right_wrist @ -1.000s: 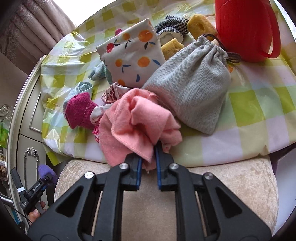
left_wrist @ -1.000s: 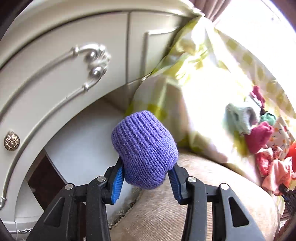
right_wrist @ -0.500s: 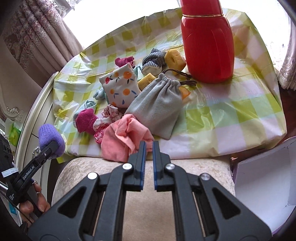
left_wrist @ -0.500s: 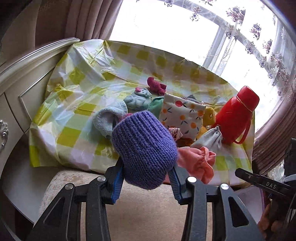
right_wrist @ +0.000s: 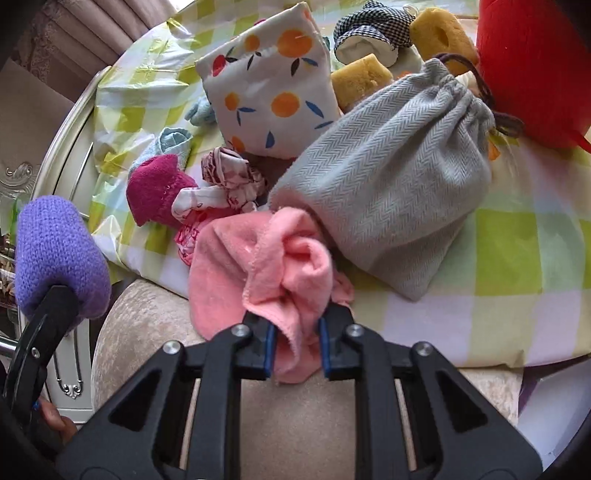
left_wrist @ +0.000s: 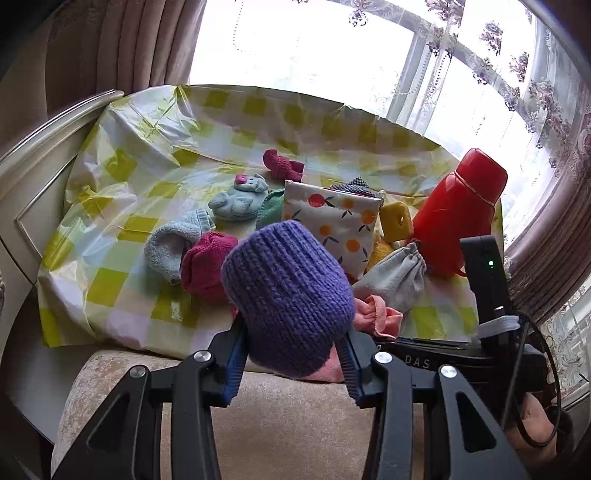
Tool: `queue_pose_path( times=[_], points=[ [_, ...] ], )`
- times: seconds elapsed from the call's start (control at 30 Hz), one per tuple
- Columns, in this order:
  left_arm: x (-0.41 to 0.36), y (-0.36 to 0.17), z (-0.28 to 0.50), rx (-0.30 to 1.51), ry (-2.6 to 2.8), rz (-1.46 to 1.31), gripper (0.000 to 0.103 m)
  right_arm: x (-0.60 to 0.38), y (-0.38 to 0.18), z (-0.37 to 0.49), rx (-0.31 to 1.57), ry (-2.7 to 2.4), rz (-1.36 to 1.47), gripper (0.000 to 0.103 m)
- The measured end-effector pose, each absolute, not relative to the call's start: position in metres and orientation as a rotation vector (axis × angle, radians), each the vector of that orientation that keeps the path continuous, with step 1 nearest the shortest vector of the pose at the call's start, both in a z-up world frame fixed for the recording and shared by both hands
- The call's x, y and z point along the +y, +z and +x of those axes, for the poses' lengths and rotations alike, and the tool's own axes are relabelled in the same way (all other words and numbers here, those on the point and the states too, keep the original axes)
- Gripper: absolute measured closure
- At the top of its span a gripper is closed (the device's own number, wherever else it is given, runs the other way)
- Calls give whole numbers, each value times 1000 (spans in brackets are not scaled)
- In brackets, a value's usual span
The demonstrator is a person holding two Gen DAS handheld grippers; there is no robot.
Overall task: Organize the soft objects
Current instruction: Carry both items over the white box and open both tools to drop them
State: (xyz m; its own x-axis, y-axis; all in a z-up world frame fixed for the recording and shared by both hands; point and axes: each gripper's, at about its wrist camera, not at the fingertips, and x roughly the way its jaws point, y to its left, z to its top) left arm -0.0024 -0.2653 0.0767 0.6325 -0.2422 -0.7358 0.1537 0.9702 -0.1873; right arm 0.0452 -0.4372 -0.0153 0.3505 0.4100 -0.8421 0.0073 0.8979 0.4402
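Blue-padded fingers point(left_wrist: 236, 354) of the left gripper point(left_wrist: 293, 363) press on both sides of a purple knitted piece point(left_wrist: 288, 299) and hold it above the beige plush seat point(left_wrist: 288, 417); beyond it a yellow-checked plastic cloth point(left_wrist: 122, 184) covers the table; on the cloth lie a magenta knitted piece point(left_wrist: 207, 266) touching a pale blue sock point(left_wrist: 170, 247), a light blue soft toy point(left_wrist: 238, 201) behind them, an orange-print pouch point(left_wrist: 336, 218), a yellow sponge point(left_wrist: 395, 221), a grey drawstring bag point(left_wrist: 395, 273) and a red flask point(left_wrist: 458, 210) standing upright at the right; a pink cloth point(left_wrist: 376, 314) shows just past the purple piece, at the near edge of the cloth; the black body of the right gripper point(left_wrist: 443, 358) reaches in from the right.

Seen from the right wrist, the right gripper point(right_wrist: 295, 347) has its fingers point(right_wrist: 267, 347) closed on a fold of the pink cloth point(right_wrist: 258, 266), which bunches up against the bottom of the grey drawstring bag point(right_wrist: 391, 177); left of it lie a crumpled red-and-white patterned cloth point(right_wrist: 221, 184) and the magenta knitted piece point(right_wrist: 159, 188); the orange-print pouch point(right_wrist: 266, 92) leans behind them; two yellow sponges point(right_wrist: 360, 79) and a black-and-white checked piece point(right_wrist: 369, 33) sit beside the red flask point(right_wrist: 535, 70); at far left the purple knitted piece point(right_wrist: 59, 254) sits clamped in the left gripper, clear of the table edge.
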Motion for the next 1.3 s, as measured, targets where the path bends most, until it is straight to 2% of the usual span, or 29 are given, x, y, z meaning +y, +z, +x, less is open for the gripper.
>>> queue_pose_path(
  times=[0.43, 0.87, 0.97, 1.03, 1.07, 1.1, 1.13, 1.2, 1.3],
  points=[
    [-357, 100, -24, 819, -472, -7, 58, -555, 65, -68, 849, 97, 419, 84],
    [-450, 78, -46, 943, -815, -22, 56, -640, 48, -128, 919, -206, 415, 84],
    [-469, 72, -55, 980, -928, -14, 48, -656, 40, -140, 967, -304, 451, 83],
    [-482, 69, -61, 1014, -1035, -7, 27, -665, 33, -148, 995, -377, 475, 73],
    [-488, 67, -64, 1026, -1067, 5, 20, -668, 29, -153, 1008, -410, 477, 68],
    [-491, 65, -66, 1038, -1081, 17, 16, -670, 26, -156, 1016, -437, 480, 54],
    [-492, 62, -68, 1051, -1078, 26, 16, -671, 25, -158, 1024, -459, 484, 36],
    [-486, 61, -67, 1066, -1061, 6, 16, -668, 24, -161, 1024, -479, 496, 30],
    [-467, 70, -64, 1003, -1030, -23, 16, -656, 26, -157, 1022, -471, 497, 30]
  ],
)
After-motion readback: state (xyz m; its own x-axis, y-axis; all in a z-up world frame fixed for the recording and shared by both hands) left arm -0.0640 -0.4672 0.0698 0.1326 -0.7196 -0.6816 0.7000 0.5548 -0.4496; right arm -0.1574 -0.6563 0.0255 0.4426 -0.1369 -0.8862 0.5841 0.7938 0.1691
